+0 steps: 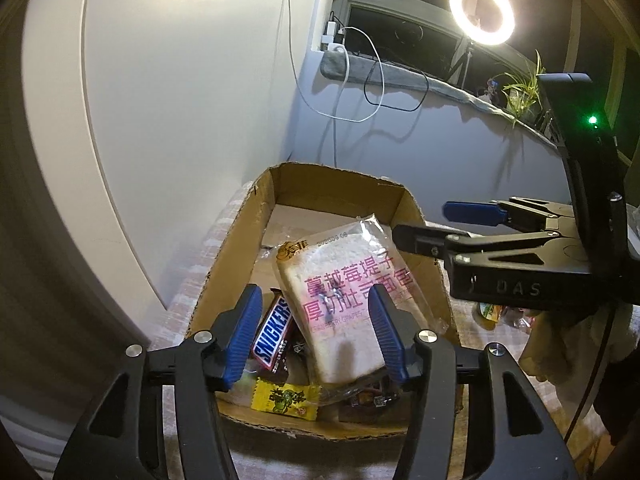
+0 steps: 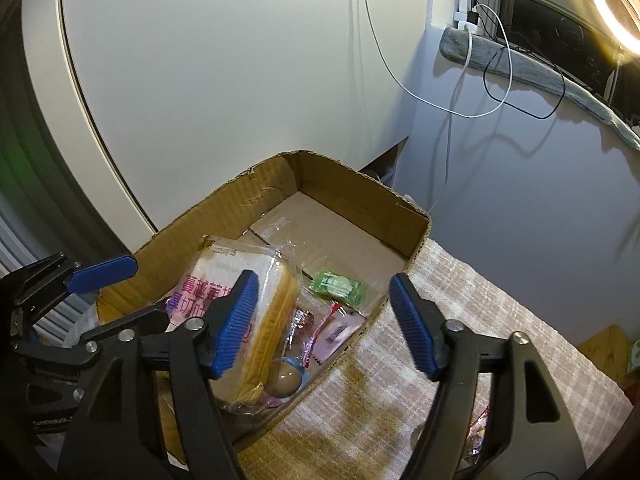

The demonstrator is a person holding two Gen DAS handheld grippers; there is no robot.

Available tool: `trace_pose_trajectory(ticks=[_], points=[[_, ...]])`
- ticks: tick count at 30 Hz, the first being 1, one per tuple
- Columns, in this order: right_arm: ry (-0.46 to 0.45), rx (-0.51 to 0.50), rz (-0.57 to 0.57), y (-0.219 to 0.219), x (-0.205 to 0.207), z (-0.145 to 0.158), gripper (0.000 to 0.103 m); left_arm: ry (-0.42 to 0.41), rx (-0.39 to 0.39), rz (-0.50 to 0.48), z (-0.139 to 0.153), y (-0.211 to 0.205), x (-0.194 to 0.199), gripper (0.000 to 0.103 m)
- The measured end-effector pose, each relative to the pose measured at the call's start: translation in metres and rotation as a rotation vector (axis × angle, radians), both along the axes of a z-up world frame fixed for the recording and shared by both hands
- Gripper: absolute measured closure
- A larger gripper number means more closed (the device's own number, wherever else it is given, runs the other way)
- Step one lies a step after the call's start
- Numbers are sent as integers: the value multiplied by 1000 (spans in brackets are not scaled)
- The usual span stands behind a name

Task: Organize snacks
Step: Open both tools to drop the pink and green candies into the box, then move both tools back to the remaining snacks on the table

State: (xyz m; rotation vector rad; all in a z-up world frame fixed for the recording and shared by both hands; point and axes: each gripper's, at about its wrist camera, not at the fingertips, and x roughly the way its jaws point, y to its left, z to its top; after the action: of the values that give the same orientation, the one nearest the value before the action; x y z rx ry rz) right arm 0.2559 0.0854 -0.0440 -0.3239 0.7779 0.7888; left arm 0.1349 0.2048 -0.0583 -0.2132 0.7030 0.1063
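Here both the left tool (image 1: 314,336) and right tool (image 2: 326,322) hover released over the bread packet (image 1: 344,300) in the cardboard box (image 1: 240,236).

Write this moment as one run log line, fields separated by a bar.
left hand-held gripper: open, empty | right hand-held gripper: open, empty | bread pack: inside cardboard box, leaning over Snickers bar

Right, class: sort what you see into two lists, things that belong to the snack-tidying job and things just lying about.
Belongs to the job:
cardboard box
bread packet
Snickers bar
yellow sachet
green sweet
left tool, open
right tool, open

Just lying about:
ring light
charger cables
potted plant
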Motion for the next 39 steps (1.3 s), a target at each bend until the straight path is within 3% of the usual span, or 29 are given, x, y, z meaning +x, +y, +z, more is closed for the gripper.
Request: trace_pose_trajectory(ticks=[2, 18, 27, 39], points=[[-9, 10, -4, -3, -2, 2, 16, -3, 2, -1, 1, -1, 0, 48], [-28, 48, -36, -39, -12, 23, 11, -23, 19, -41, 13, -28, -7, 48], [-21, 49, -97, -101, -9, 29, 11, -30, 10, -104, 17, -58, -1, 48], [50, 10, -158, -177, 11, 4, 11, 1, 4, -238, 6, -121, 19, 48]])
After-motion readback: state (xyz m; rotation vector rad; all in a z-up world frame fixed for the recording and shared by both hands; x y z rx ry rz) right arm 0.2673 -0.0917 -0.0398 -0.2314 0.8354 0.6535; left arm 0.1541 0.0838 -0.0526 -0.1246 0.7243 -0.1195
